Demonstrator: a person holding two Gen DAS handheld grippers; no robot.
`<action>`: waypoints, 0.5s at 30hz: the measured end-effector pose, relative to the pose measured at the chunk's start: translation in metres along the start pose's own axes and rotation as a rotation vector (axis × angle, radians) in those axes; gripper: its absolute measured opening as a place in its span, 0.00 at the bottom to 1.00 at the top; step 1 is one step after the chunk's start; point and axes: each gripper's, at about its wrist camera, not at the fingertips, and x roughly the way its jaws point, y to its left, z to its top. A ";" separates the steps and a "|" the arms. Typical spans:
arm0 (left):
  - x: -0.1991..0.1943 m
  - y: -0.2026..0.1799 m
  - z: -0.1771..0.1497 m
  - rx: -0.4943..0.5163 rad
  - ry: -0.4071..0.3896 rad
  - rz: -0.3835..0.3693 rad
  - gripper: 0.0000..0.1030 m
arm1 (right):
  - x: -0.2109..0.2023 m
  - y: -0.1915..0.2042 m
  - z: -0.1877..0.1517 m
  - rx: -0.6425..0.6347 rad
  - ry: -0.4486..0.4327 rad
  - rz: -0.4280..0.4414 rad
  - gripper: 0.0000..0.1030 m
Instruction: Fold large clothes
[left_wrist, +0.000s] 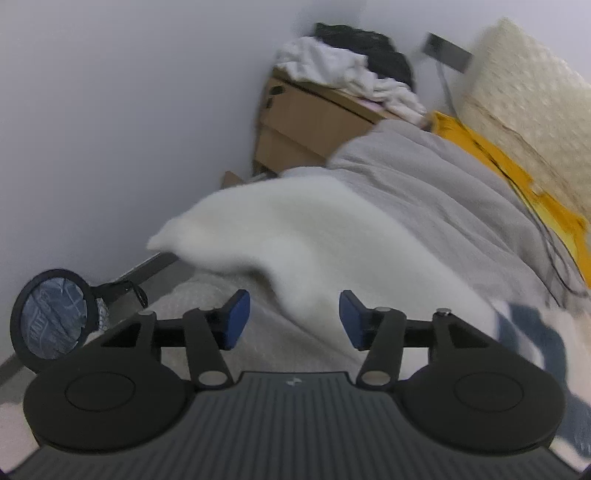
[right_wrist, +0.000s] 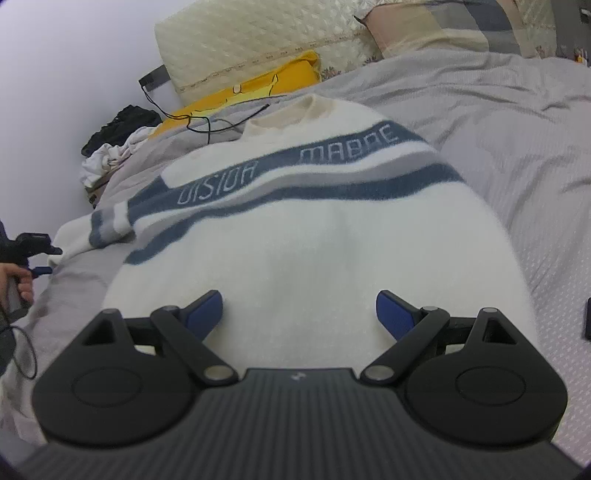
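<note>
- right gripper (right_wrist: 299, 314): fingers wide open, holding nothing, hovering at the sweater (right_wrist: 306, 236) hem
- sweater runs hem-to-collar toward 12 o'clock on the bed (right_wrist: 517, 147)
- left gripper (left_wrist: 293, 319): open too, empty, sleeve (left_wrist: 258, 225) just ahead at 12 o'clock, so it's nearer that side

Motion-blurred white sleeve (left_wrist: 280, 236); dark object (right_wrist: 586, 319) cut by right edge.

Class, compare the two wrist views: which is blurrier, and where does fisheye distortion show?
Left wrist view: motion blur smears the white sleeve and yellow cloth, while the left gripper stays sharp. Right wrist view: crisper, the sweater lettering legible; the grey bedsheet bows, and the corners darken.
</note>
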 end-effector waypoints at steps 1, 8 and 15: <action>-0.008 -0.003 -0.003 0.016 0.006 -0.014 0.58 | -0.002 0.000 0.000 -0.001 -0.004 0.002 0.89; -0.089 -0.054 -0.040 0.179 0.065 -0.135 0.59 | -0.026 0.004 0.001 -0.027 -0.058 0.012 0.89; -0.163 -0.119 -0.111 0.207 0.272 -0.319 0.59 | -0.048 0.002 -0.006 -0.046 -0.083 -0.010 0.89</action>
